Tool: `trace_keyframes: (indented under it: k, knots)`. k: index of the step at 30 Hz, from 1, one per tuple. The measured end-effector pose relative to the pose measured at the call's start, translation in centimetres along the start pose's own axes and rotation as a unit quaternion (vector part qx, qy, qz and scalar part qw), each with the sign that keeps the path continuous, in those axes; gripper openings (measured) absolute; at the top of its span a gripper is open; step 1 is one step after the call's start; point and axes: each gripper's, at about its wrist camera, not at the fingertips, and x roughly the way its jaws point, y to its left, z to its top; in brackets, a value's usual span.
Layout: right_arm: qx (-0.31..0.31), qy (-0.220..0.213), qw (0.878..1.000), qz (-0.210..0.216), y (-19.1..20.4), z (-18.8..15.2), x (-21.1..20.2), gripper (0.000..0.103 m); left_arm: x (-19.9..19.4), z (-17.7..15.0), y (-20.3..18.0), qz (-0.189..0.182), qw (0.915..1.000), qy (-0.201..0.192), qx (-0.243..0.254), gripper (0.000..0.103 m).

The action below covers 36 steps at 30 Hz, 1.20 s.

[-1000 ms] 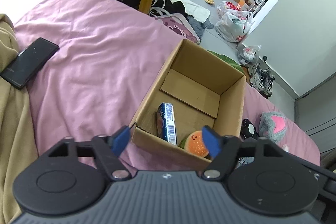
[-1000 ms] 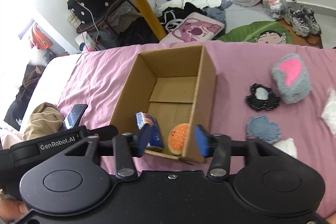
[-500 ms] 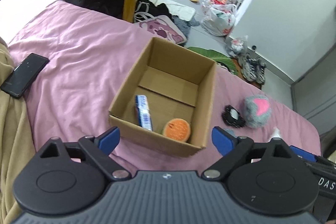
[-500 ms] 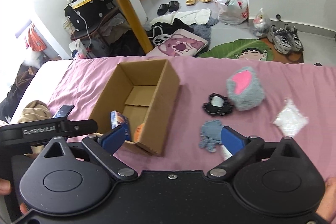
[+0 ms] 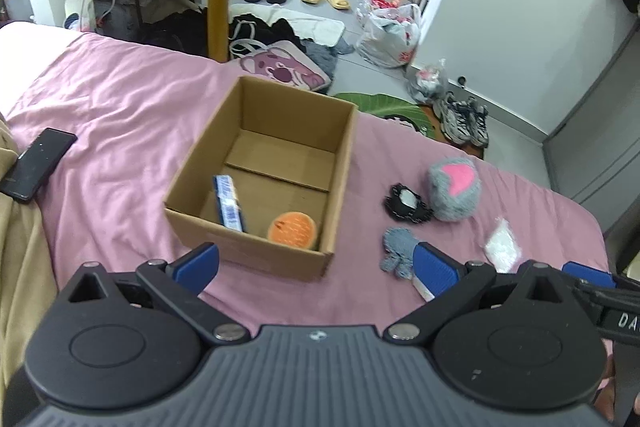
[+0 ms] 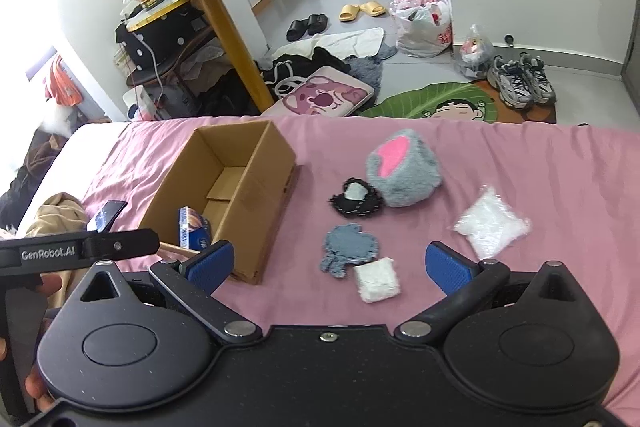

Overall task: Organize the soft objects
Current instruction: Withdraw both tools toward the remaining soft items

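Right gripper (image 6: 328, 263) — white pad (image 6: 377, 279) between fingers.

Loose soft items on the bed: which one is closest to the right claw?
The small white pad, just ahead of the open right claw. The blue patch, black patch, grey plush and clear bag lie farther out.

Both cameras ride just behind their claws, looking down and forward over the pink bed toward the cluttered floor. The left view sits nearer the cardboard box (image 5: 276, 163); the right looks from further right. Both share the box (image 6: 224, 187) and grey plush (image 6: 404, 171).
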Motion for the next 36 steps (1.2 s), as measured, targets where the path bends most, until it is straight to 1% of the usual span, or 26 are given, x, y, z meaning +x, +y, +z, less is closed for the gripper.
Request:
trace_keyframes:
  k: [7,13,17,20,22,25,28,32,33,36]
  knots:
    - [0.013,-0.009,1.000,-0.007,-2.9,-0.4,-0.9,0.103,0.0,-1.2,-2.2,-0.011,0.9999,0.003,0.002,0.102]
    - [0.019,-0.014,1.000,-0.006,-4.9,-0.5,-1.4,0.103,0.1,-1.9,-4.2,-0.005,0.9998,0.005,0.017,0.102]
    - [0.022,-0.015,1.000,-0.005,-6.1,-0.4,-1.4,0.103,0.0,-2.3,-5.5,-0.002,0.9999,0.000,0.015,0.102]
    - [0.027,-0.015,1.000,-0.004,-7.2,-0.3,-1.2,0.103,0.3,-2.5,-6.6,0.006,0.9998,0.001,0.017,0.102]
    - [0.031,-0.016,0.999,-0.003,-8.0,-0.2,-1.1,0.103,0.6,-2.7,-7.2,0.001,0.9999,0.005,0.016,0.102]
    - [0.036,-0.020,0.999,-0.008,-8.8,-0.2,-0.5,0.103,1.1,-3.2,-8.1,0.012,0.9998,0.009,0.013,0.102]
    - [0.047,-0.028,0.998,-0.001,-9.6,-0.2,-0.2,0.103,1.5,-3.6,-8.9,0.016,0.9996,0.011,0.018,0.102]
    - [0.077,-0.022,0.997,0.009,-11.3,-0.7,0.8,0.098,2.5,-4.1,-10.2,0.017,0.9990,0.018,0.037,0.102]
    - [0.087,-0.019,0.996,0.012,-11.7,-0.8,1.1,0.095,2.8,-4.2,-10.5,0.021,0.9988,0.020,0.039,0.102]
    - [0.111,-0.009,0.994,0.017,-13.0,-1.2,2.0,0.092,3.6,-4.5,-11.0,0.025,0.9986,0.025,0.038,0.102]
